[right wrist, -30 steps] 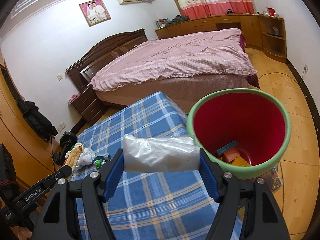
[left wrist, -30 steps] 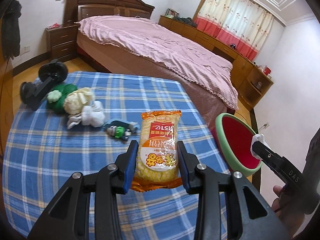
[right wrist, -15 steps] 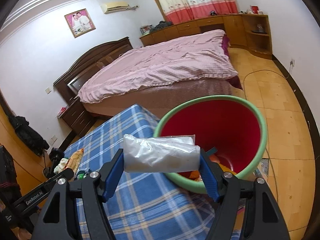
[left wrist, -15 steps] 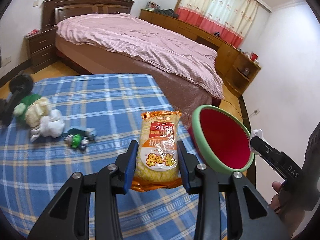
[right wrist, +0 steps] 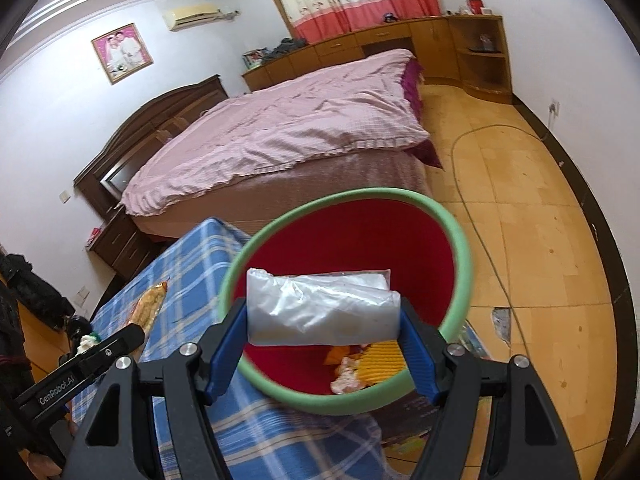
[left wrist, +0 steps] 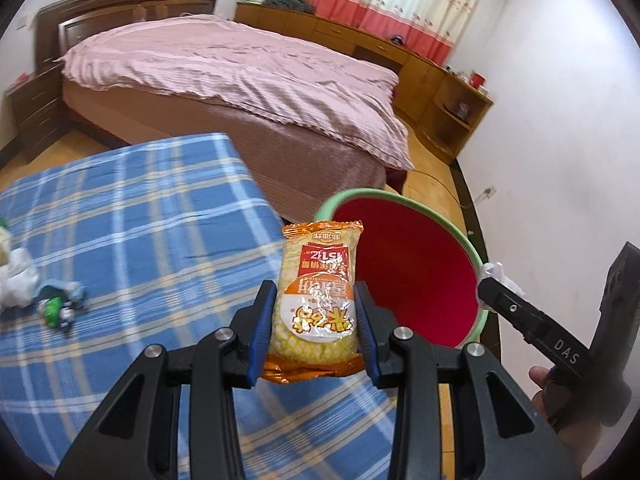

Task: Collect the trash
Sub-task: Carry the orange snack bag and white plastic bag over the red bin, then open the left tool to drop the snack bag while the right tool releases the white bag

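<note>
A pink-covered bed (left wrist: pixel 248 80) fills the far side of the room behind my blue plaid table (left wrist: pixel 120 240), with wooden cabinets (right wrist: pixel 400 40) under a red-and-white curtain (left wrist: pixel 392 0) along the far wall. At the table's left edge lie crumpled white paper (left wrist: pixel 18 276) and a small green-and-blue wrapper (left wrist: pixel 60 304). A red bin with a green rim (right wrist: pixel 460 248) stands on the wood floor (right wrist: pixel 540 240) just off the table's right edge, with orange and yellow scraps (right wrist: pixel 376 364) already at its bottom.

My left claw (left wrist: pixel 314 328) pinches an orange noodle packet (left wrist: pixel 318 296) by its sides, holding it upright above the table's near right corner, beside the bin's rim. My right claw (right wrist: pixel 324 344), angled downward, grips a clear plastic bag (right wrist: pixel 320 308) crosswise between its blue pads, held over the bin's mouth. In the left view, a hand (left wrist: pixel 568 404) holds the right claw's handle at the far right.
</note>
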The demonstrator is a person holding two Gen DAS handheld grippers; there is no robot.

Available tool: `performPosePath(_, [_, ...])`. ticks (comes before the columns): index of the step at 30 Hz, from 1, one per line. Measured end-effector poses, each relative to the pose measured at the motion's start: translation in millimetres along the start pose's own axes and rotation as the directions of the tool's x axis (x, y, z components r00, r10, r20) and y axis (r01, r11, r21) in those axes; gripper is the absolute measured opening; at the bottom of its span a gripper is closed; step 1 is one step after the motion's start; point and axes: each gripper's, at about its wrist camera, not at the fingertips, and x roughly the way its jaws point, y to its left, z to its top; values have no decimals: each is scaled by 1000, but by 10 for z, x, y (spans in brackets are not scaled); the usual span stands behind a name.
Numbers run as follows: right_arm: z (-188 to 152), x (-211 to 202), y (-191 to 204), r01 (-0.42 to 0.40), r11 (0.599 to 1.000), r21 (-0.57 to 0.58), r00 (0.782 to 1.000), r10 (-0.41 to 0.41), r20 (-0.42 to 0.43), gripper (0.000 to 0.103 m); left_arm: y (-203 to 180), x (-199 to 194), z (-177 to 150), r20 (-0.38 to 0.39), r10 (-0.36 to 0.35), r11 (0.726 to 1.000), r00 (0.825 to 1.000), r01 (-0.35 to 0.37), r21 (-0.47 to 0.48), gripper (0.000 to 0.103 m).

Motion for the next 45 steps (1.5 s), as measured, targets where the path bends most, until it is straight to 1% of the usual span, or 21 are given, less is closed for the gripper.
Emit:
performPosePath(8, [29, 175, -228, 33, 999, 20, 999, -32, -31, 73, -286, 405, 14, -57, -41, 997, 998, 45, 60, 39])
performPosePath(15, [18, 273, -326, 44, 999, 23, 998, -43, -47, 73, -363, 623, 13, -83, -54, 995, 995, 60, 81, 39])
performPosePath(18, [12, 318, -332, 42, 999, 24, 998, -41, -55, 73, -366, 671, 15, -82, -55, 995, 995, 61, 77, 39])
performPosePath(23, [4, 330, -338, 36, 999, 23, 998, -34, -58, 73, -371, 668, 22, -82, -68, 994, 994, 74, 76, 42])
performPosePath(29, [-15, 343, -334, 36, 999, 21, 998, -34, -59, 74, -371, 587, 23, -56, -49, 995, 997, 54, 89, 42])
performPosePath(31, [-17, 341, -332, 33, 999, 23, 998, -31, -59, 74, -349, 563, 25, -53, -49, 995, 997, 53, 83, 42])
performPosePath(35, [-26, 359, -312, 19, 1000, 20, 998, -18, -62, 80, -285, 522, 21, -48, -39, 997, 998, 42, 66, 42])
performPosePath(40, [-43, 350, -280, 13, 1000, 26, 998, -11, -64, 81, -197, 436, 22, -34, -27, 998, 999, 29, 47, 42])
performPosePath(45, [-40, 276, -241, 2, 1000, 23, 999, -1, -47, 81, -89, 313, 22, -14, -5, 1000, 1000, 5, 27, 42])
